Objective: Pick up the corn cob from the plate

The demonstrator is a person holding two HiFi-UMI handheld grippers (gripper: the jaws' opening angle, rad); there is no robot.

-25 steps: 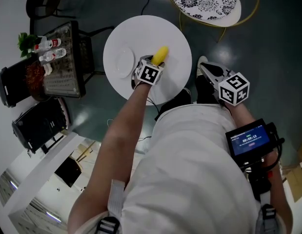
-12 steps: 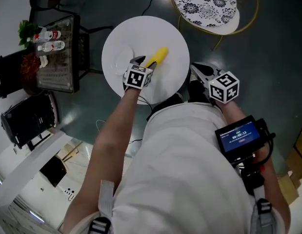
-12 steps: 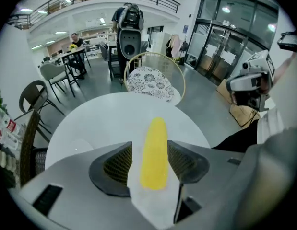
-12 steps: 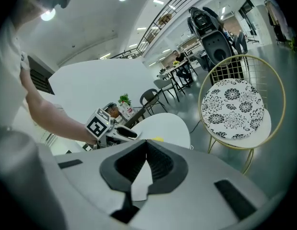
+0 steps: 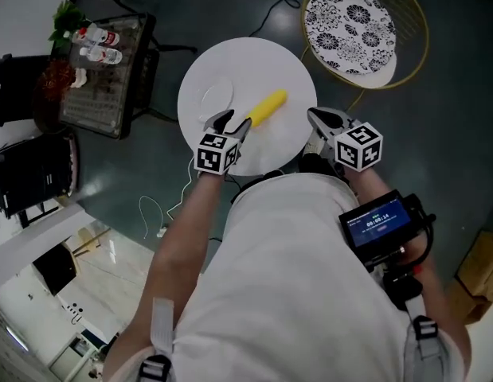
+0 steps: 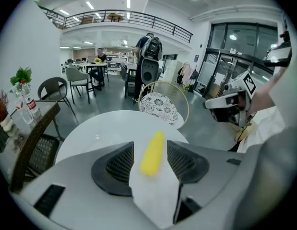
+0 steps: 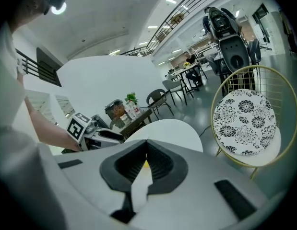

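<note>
The left gripper (image 5: pixel 232 122) is over the near edge of the round white counter (image 5: pixel 287 68). Its fingers are spread. The yellow corn cob (image 5: pixel 267 107) lies on the counter, not on the plate (image 5: pixel 217 95). In the left gripper view, the near end of the corn cob (image 6: pixel 152 153) is between the two fingers, with a small gap on each side, and the rest points forward past the fingertips. The plate is to the left of these fingers, apart from the cob. The right gripper (image 5: pixel 322 120) is just off the counter edge, to the right. Its fingers are pressed together at the tips and pinch nothing.
</note>
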